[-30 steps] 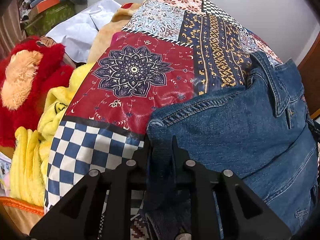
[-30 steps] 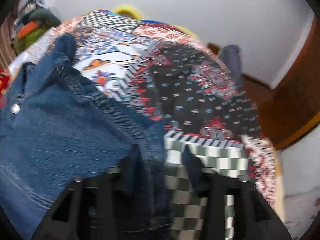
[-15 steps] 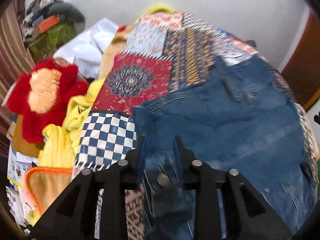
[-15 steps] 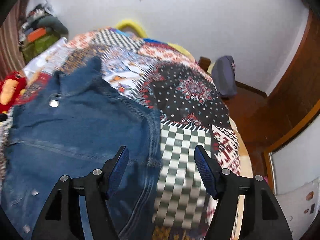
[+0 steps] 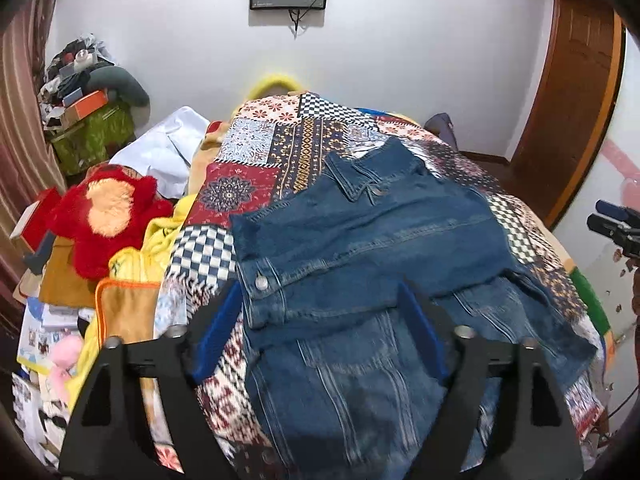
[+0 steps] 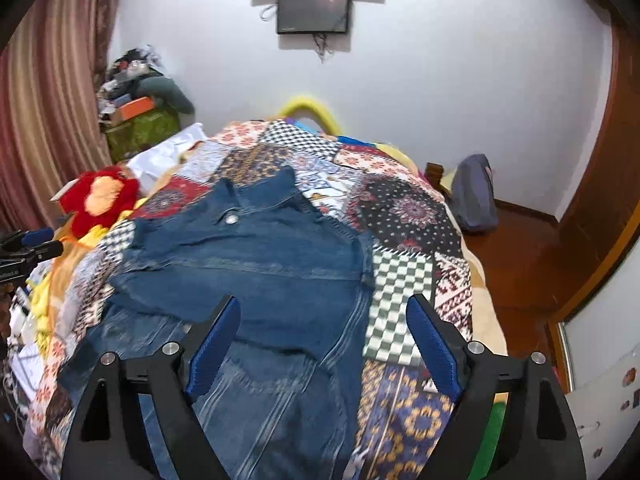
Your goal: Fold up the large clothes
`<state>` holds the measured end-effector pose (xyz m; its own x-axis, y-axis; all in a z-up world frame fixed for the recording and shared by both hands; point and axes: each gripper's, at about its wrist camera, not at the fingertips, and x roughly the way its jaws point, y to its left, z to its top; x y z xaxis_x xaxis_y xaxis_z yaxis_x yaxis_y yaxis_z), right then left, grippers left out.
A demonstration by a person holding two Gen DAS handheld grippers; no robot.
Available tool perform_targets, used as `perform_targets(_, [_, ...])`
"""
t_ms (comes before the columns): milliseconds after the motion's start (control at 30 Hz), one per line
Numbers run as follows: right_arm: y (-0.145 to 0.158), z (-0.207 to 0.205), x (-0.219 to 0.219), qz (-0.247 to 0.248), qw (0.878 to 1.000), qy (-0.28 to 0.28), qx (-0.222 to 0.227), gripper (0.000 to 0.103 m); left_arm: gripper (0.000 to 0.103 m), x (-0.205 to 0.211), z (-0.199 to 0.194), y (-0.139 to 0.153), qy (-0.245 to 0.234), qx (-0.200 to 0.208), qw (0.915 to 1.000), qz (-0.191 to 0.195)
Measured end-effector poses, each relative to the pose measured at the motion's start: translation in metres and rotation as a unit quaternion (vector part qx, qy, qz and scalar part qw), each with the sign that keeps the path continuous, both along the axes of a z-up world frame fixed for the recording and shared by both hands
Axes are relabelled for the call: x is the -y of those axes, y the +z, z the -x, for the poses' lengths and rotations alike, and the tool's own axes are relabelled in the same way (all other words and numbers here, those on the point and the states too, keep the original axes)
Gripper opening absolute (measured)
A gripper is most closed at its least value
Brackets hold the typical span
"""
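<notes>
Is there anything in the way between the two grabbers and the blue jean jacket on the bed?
Nothing visible is. The denim jacket lies bare on the patchwork quilt, right below the left gripper and right gripper. Their jaws are opening, with nothing between them. The red plush toy sits off to the side.

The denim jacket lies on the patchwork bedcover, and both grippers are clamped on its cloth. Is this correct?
Not quite. The denim jacket does lie on the patchwork bedcover, but neither gripper is clamped on it. The left gripper in the left wrist view and the right gripper in the right wrist view are both opening, above the jacket, with nothing between the blue pads.
</notes>
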<state>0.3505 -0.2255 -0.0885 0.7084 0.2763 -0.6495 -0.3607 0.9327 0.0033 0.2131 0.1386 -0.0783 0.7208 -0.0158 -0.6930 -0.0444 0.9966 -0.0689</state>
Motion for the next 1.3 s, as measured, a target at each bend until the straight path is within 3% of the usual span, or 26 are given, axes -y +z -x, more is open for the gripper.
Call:
perform_targets(33, [-0.001, 0.011, 0.001, -0.004, 1.0, 0.004, -0.001, 0.086, 0.096, 0.001, 0.008, -0.001, 0.005, 0.001, 1.0, 0.002])
perform_targets(133, [-0.006, 0.035, 0.004, -0.012, 1.0, 0.007, -0.011, 0.094, 0.098, 0.001, 0.03, -0.008, 0.015, -0.004, 0.9999, 0.0])
perform_targets(400, [-0.053, 0.079, 0.019, -0.011, 0.998, -0.012, -0.064, 0.094, 0.098, -0.019, 0.073, -0.067, 0.054, -0.078, 0.9943, 0.05])
perform_targets(533, [-0.082, 0.09, 0.031, -0.017, 0.994, -0.033, -0.104, 0.094, 0.098, -0.035, 0.089, -0.099, 0.086, -0.117, 0.9853, 0.09])
perform_targets(667, [-0.109, 0.099, 0.044, -0.044, 0.984, -0.054, -0.162, 0.094, 0.098, -0.043, 0.107, -0.131, 0.113, -0.148, 0.97, 0.156])
perform_targets(900, [-0.139, 0.115, 0.063, -0.125, 0.963, -0.096, -0.217, 0.094, 0.098, -0.032, 0.116, -0.165, 0.108, -0.188, 0.9533, 0.21])
perform_targets(967, [-0.14, 0.117, 0.066, -0.141, 0.961, -0.103, -0.215, 0.094, 0.094, -0.028, 0.113, -0.167, 0.102, -0.186, 0.95, 0.229])
perform_targets(1033, [-0.141, 0.118, 0.067, -0.15, 0.96, -0.107, -0.212, 0.092, 0.084, -0.027, 0.11, -0.167, 0.095, -0.183, 0.9476, 0.244])
perform_targets(1100, [-0.14, 0.118, 0.067, -0.161, 0.959, -0.104, -0.209, 0.086, 0.079, -0.024, 0.106, -0.166, 0.088, -0.179, 0.9455, 0.257])
perform_targets(1200, [-0.141, 0.116, 0.067, -0.166, 0.959, -0.103, -0.204, 0.065, 0.069, -0.02, 0.105, -0.16, 0.082, -0.164, 0.9525, 0.243])
perform_targets(1267, [-0.141, 0.116, 0.069, -0.182, 0.958, -0.103, -0.198, 0.044, 0.062, -0.017, 0.105, -0.155, 0.078, -0.155, 0.9575, 0.23])
perform_targets(1300, [-0.142, 0.114, 0.069, -0.192, 0.955, -0.103, -0.201, 0.042, 0.054, -0.016, 0.106, -0.153, 0.076, -0.15, 0.9611, 0.219])
